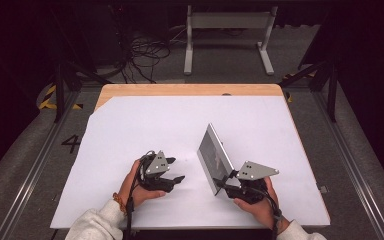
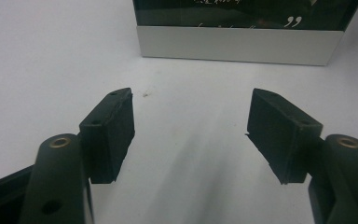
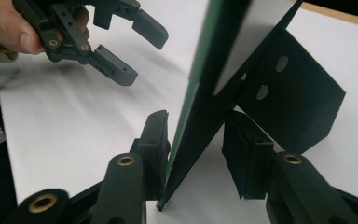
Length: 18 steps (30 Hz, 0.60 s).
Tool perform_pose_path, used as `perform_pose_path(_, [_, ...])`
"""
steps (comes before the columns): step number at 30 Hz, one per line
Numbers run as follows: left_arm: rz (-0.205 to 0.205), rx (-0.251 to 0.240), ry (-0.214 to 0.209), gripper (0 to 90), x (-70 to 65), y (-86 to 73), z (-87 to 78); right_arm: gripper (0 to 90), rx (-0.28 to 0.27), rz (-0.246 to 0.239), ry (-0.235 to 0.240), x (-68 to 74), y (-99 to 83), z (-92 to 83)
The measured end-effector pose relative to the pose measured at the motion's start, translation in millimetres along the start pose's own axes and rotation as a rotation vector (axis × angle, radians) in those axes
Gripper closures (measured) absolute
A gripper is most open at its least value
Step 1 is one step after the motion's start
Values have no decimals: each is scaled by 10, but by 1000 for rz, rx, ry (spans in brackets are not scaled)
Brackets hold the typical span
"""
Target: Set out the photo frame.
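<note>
Between right claw [image 3: 196, 154] pads: frame [image 1: 214, 157] (upright).

The white counter [image 1: 145, 125] is evenly and brightly lit from overhead in the high view, while the surrounding floor and room edges fall off into near-black and the picture is soft and slightly grainy. Short, diffuse shadows are cast under both hand-held grippers, and in the left gripper view a faint grey streak is seen on the white surface between the jaws. In the right gripper view the nearest jaws are rendered out of focus, with a mild warm cast noted.
</note>
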<state>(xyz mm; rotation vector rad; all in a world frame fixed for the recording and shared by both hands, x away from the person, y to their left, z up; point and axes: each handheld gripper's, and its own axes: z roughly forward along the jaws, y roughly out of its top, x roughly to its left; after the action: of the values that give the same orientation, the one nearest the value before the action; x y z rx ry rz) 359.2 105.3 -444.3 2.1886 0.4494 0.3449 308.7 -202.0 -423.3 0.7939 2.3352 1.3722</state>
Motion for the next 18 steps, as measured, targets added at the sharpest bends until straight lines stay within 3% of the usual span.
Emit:
perform_pose_path(8, [-14, 1, -5, 274, 47, 14, 13, 660, 1, 15, 47, -87, 2, -3])
perform_pose_path(18, [-14, 16, -32, 237, 86, 124, 181, 693, 4, 20, 92, -184, 3, -5])
